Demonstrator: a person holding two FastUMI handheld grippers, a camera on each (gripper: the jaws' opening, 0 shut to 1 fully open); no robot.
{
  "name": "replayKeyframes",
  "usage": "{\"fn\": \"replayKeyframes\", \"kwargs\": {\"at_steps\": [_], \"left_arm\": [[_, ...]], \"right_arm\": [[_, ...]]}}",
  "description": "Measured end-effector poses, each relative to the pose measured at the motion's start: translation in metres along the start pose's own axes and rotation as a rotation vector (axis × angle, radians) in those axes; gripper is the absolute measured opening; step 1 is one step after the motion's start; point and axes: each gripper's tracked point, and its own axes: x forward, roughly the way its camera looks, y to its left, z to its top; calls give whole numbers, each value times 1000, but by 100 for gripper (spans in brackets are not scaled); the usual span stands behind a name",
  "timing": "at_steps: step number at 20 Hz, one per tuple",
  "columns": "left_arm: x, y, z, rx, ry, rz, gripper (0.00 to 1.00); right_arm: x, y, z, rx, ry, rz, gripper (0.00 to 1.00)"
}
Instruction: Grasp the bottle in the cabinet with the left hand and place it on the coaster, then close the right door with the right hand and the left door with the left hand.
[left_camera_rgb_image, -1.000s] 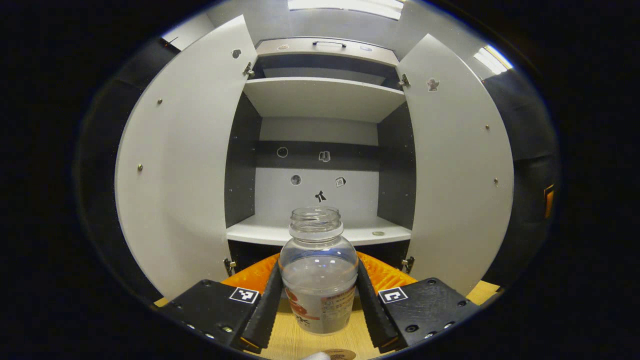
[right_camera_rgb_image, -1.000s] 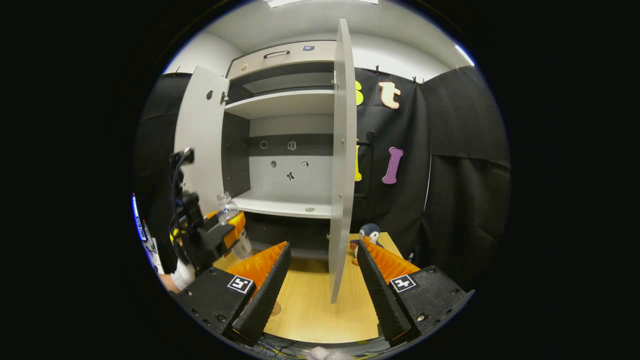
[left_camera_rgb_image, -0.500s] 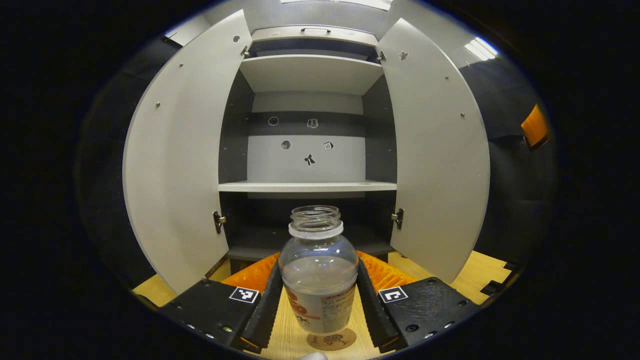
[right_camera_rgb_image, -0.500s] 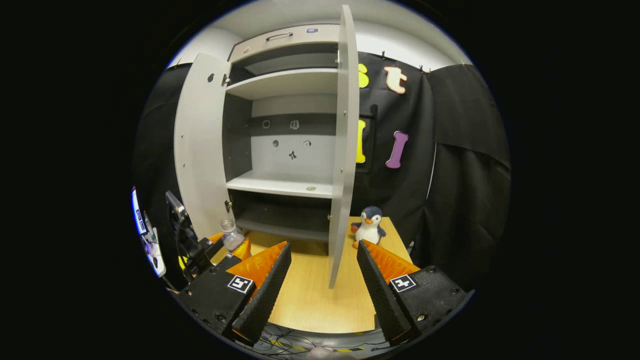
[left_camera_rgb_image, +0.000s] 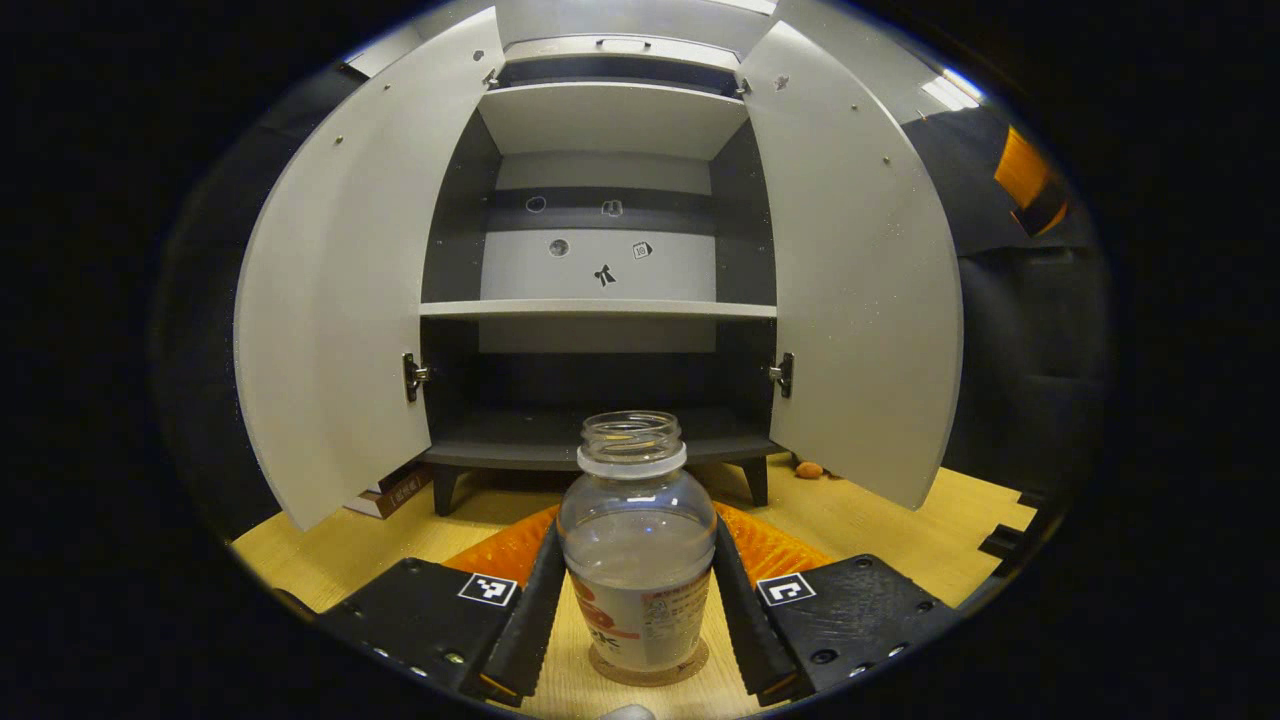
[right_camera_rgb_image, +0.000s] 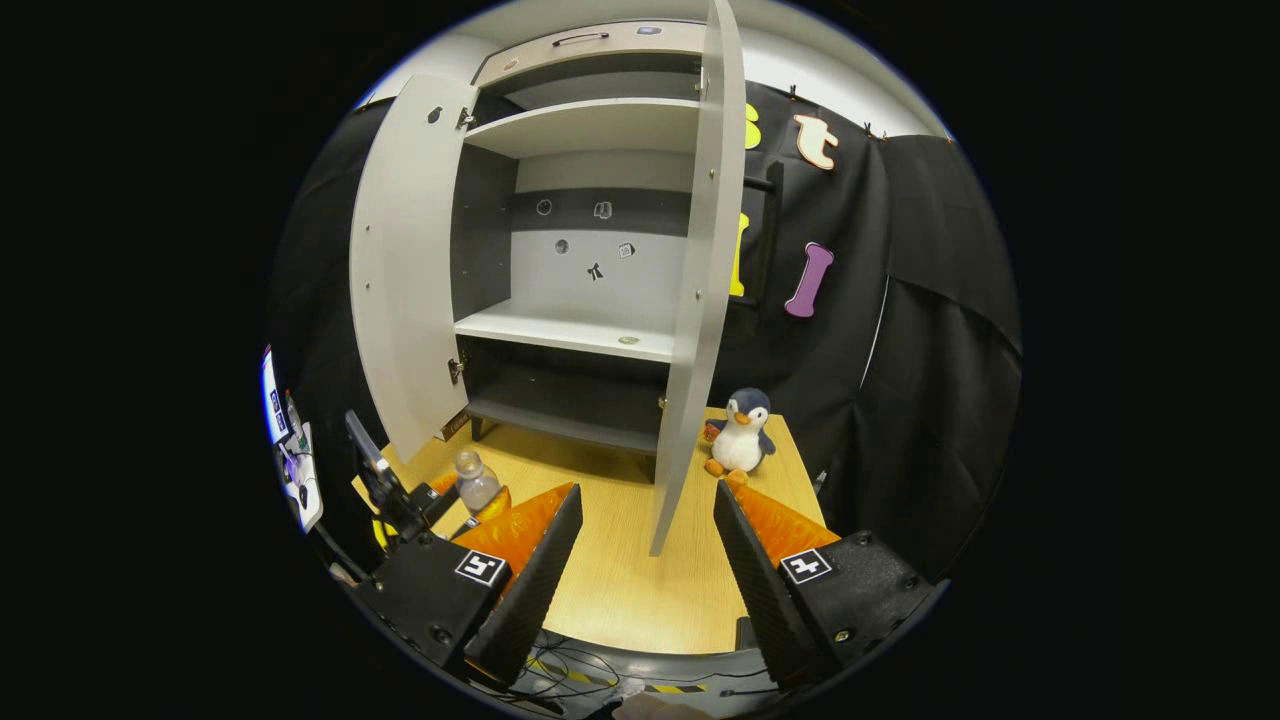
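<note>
A clear capless bottle (left_camera_rgb_image: 637, 545) with a red and white label stands upright between my left gripper's (left_camera_rgb_image: 635, 610) fingers, which press on both its sides. Its base rests on or just above a round cork coaster (left_camera_rgb_image: 648, 671) on the wooden table. In the right gripper view the same bottle (right_camera_rgb_image: 476, 482) shows small at the lower left, held by the left gripper. The cabinet (left_camera_rgb_image: 600, 260) stands behind with both doors open: left door (left_camera_rgb_image: 340, 270), right door (left_camera_rgb_image: 860, 270). My right gripper (right_camera_rgb_image: 640, 560) is open, nothing between its fingers, with the right door's edge (right_camera_rgb_image: 690, 300) just ahead.
A plush penguin (right_camera_rgb_image: 740, 432) sits on the table (right_camera_rgb_image: 620, 590) right of the right door. A small box (left_camera_rgb_image: 392, 491) lies beside the cabinet's left leg. Cables run along the table's front edge. Black cloth forms the booth wall on the right.
The left gripper has come down with the bottle from shelf height to the table, and the coaster now lies directly under the bottle. The right gripper has drawn back slightly and stays open.
</note>
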Motion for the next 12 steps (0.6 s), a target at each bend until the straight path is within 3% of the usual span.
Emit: {"fn": "replayKeyframes", "kwargs": {"at_steps": [7, 12], "left_arm": [[6, 7, -31, -15, 6, 24, 72], [7, 2, -32, 17, -22, -8, 75]], "right_arm": [[1, -2, -8, -39, 34, 13, 82], [1, -2, -9, -55, 47, 22, 82]]}}
